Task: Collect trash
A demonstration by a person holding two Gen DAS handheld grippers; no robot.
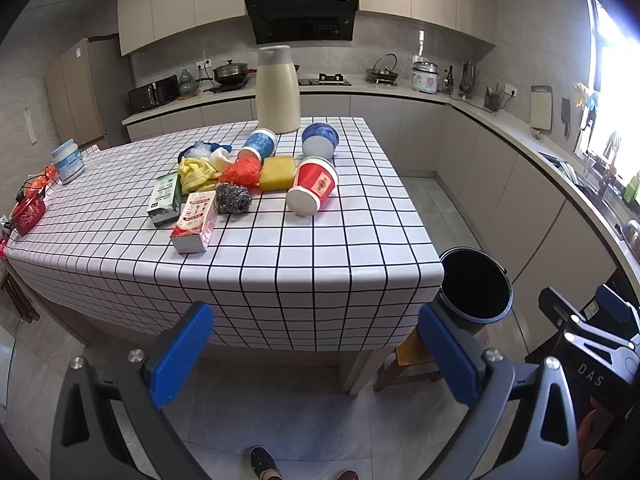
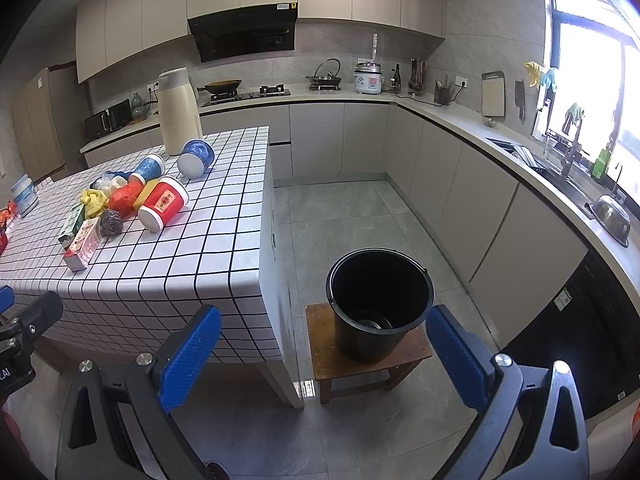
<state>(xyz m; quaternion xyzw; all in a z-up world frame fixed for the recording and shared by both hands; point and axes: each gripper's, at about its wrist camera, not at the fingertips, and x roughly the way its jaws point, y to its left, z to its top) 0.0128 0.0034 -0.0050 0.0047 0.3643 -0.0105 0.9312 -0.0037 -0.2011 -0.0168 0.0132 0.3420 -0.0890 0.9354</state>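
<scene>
Trash lies in a heap on the checked table (image 1: 280, 264): a red cup (image 1: 313, 186) on its side, two blue cups (image 1: 258, 145) (image 1: 320, 140), a yellow sponge (image 1: 277, 173), a steel scourer (image 1: 233, 198), a red bag (image 1: 240, 173), yellow cloth (image 1: 194, 173), a pink carton (image 1: 195, 222) and a green carton (image 1: 165, 199). A black bucket (image 2: 379, 304) stands on a wooden stool (image 2: 366, 360) right of the table. My left gripper (image 1: 316, 348) is open and empty, off the table's near edge. My right gripper (image 2: 324, 356) is open and empty before the bucket.
A cream jug (image 1: 277, 89) stands at the table's far edge. A white tub (image 1: 68, 160) and red items (image 1: 28, 210) sit at the table's left end. Kitchen counters (image 2: 520, 148) run along the back and right. Tiled floor (image 2: 352, 216) lies between table and cabinets.
</scene>
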